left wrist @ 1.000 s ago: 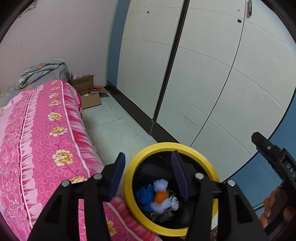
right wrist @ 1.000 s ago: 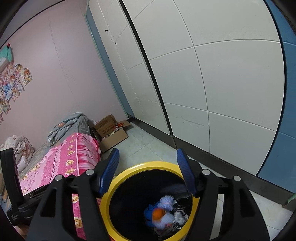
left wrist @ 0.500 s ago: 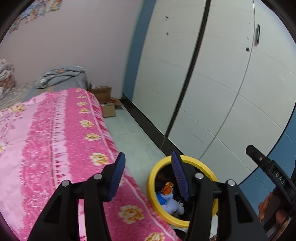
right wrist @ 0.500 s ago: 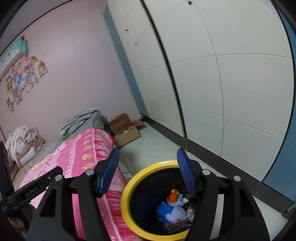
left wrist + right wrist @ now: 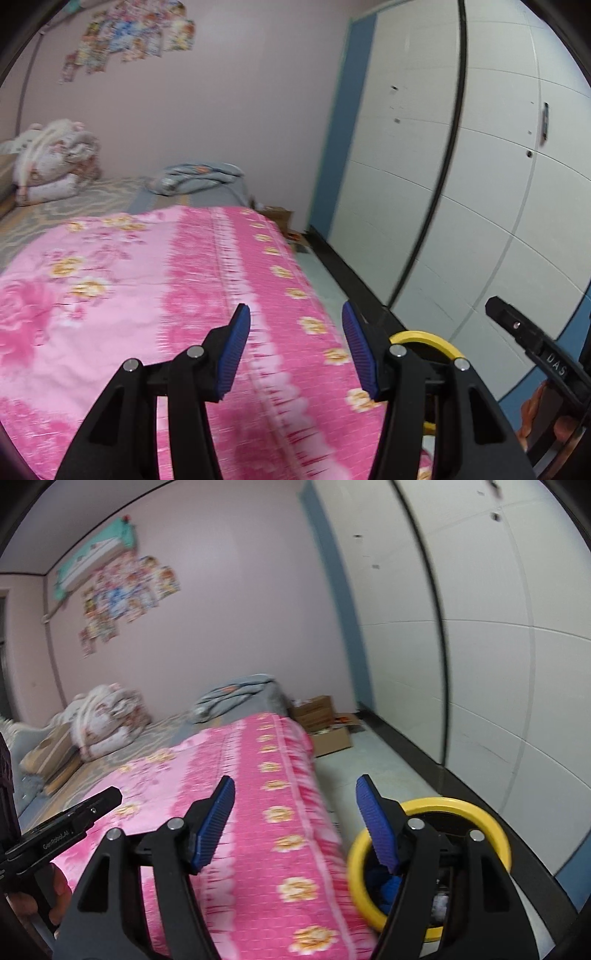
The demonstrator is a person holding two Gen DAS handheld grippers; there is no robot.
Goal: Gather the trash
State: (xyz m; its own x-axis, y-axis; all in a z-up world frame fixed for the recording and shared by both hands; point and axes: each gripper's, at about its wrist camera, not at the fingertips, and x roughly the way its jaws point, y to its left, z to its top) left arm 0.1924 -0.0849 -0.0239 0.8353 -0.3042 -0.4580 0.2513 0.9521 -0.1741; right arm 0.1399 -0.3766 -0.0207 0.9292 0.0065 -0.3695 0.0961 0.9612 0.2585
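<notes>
A yellow-rimmed black trash bin (image 5: pixel 495 827) stands on the floor beside the bed, with blue and white trash (image 5: pixel 388 886) inside it. In the left wrist view only an arc of the bin's rim (image 5: pixel 424 336) shows behind the right finger. My left gripper (image 5: pixel 295 350) hangs open over the pink bedspread with nothing between its blue pads. My right gripper (image 5: pixel 295 821) is over the bed's edge, to the left of the bin; its jaws are opening and hold nothing. Each gripper's handle shows at the edge of the other's view.
A pink flowered bedspread (image 5: pixel 147 295) covers the bed; folded quilts (image 5: pixel 107 720) and a grey-blue blanket (image 5: pixel 195 179) lie at its far end. An open cardboard box (image 5: pixel 325 723) sits on the floor by the far wall. White wardrobe doors (image 5: pixel 498 166) run along the right.
Both grippers have risen and swung left, away from above the bin and over the bed. The bin has slid to the lower right of both views.
</notes>
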